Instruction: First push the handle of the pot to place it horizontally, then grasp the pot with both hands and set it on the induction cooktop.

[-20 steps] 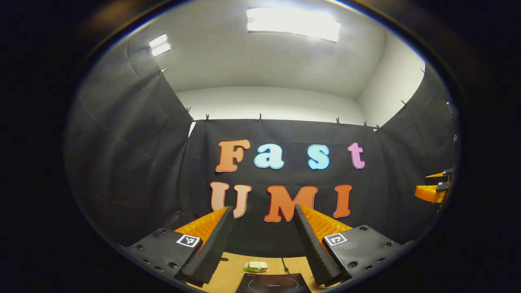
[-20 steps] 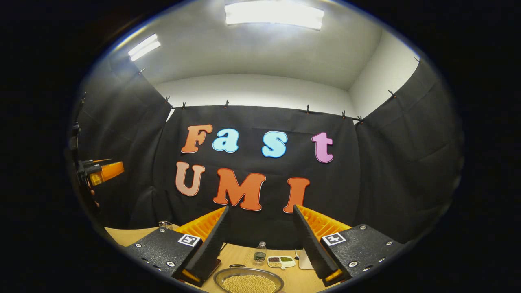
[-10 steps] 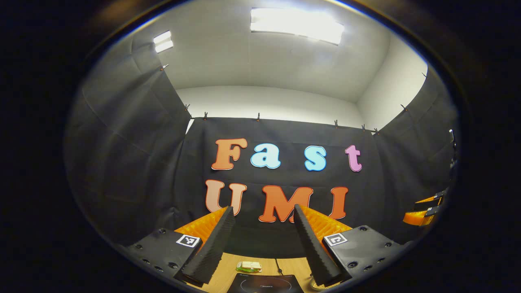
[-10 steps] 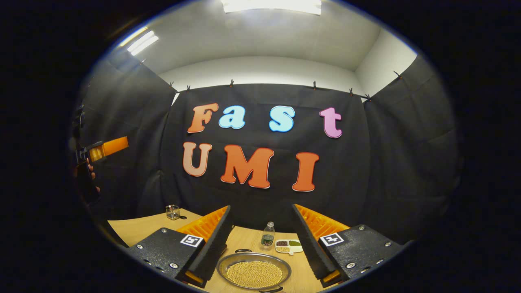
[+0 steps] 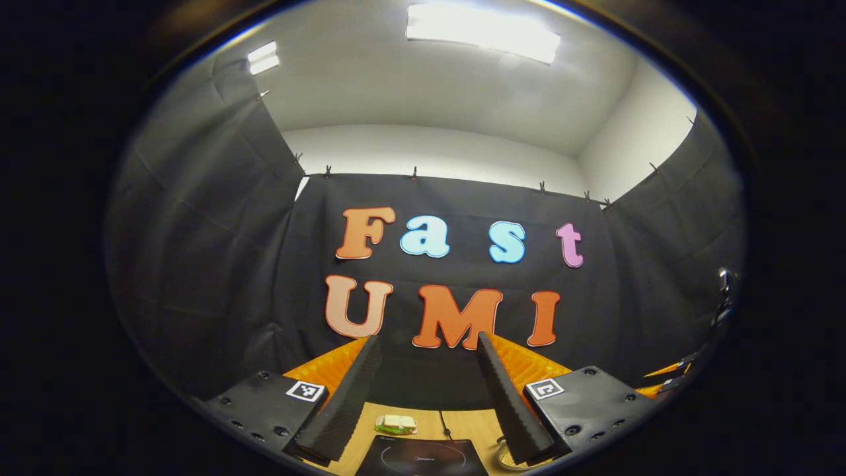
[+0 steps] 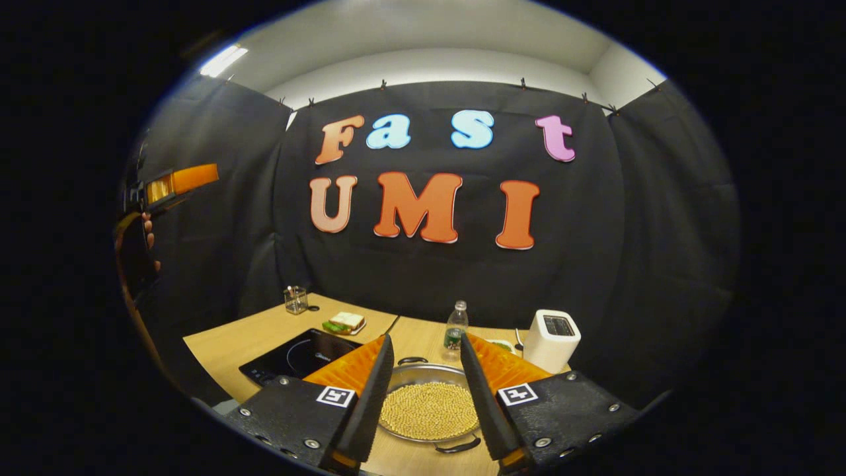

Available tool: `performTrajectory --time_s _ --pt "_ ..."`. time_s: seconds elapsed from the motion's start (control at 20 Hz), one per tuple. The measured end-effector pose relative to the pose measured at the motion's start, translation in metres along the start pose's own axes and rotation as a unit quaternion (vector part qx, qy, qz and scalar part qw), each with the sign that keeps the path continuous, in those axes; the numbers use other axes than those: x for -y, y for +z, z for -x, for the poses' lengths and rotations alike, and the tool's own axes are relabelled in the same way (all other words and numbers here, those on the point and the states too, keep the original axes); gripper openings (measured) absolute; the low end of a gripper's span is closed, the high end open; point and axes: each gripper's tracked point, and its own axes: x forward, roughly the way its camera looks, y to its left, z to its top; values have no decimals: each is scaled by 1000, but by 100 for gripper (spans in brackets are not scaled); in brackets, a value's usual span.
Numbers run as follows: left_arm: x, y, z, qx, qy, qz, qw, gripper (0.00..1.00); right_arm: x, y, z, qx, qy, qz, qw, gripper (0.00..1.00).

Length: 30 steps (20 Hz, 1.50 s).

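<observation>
A shallow metal pot point(image 6: 429, 410) full of small yellow beans sits on the wooden table point(image 6: 225, 344). One dark handle point(image 6: 458, 447) is on its near side and another point(image 6: 413, 361) on its far side. The black induction cooktop point(image 6: 297, 357) lies to the pot's left. My right gripper point(image 6: 426, 340) hovers above the pot, open, with the pot seen between its fingers. My left gripper point(image 5: 427, 338) is raised and open, with the cooktop point(image 5: 423, 457) below it and a bit of the pot rim point(image 5: 505, 457) by its right finger. The left gripper point(image 6: 175, 185) hangs high at left, held by a hand point(image 6: 149, 231).
A white toaster point(image 6: 554, 337) stands behind the pot on the right, a small bottle point(image 6: 454, 327) beside it. A sandwich on a plate point(image 6: 345, 322) and a glass cup point(image 6: 296, 299) sit behind the cooktop. The sandwich point(image 5: 396, 424) lies just past the cooktop.
The right gripper has tipped down toward the table, bringing the pot, cooktop and toaster into sight, and its fingers stand closer together. The left gripper has tilted down slightly.
</observation>
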Motion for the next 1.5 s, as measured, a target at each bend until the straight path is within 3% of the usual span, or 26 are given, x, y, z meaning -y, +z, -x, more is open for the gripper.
performTrajectory --time_s 0.2,0.3,0.4,0.5,0.55,0.7,1.0,1.2,1.35,1.5 --pt "2 -1 -1 2 1 -16 1000 97 -7 -52 -11 -79 18 -18 997 45" --pt "6 -5 -1 -1 -2 -19 1000 93 -14 -77 -14 -119 35 -42 991 32" --pt "7 -10 -2 -6 -3 -21 1000 95 -16 -99 -17 -156 45 -62 985 20" --pt "9 -14 -3 -12 -4 -24 1000 93 -18 -117 -18 -185 56 -74 978 13" --pt "9 -16 -4 -14 -4 -25 1000 97 -21 -125 -19 -198 64 -81 975 12" --pt "14 -22 -2 -23 -10 -26 999 95 -25 -145 -17 -239 81 -98 963 12" --pt "17 -19 1 -23 -14 -30 999 97 -52 -198 -9 -355 131 -132 916 8" --pt "13 -14 6 -14 -10 -33 999 97 -51 -226 -7 -413 126 -150 889 6" --pt "12 -10 11 -6 -9 -31 999 97 -54 -242 -9 -433 124 -158 879 6" --pt "9 -5 14 -3 -9 -29 1000 97 -47 -254 -15 -444 108 -152 876 6"
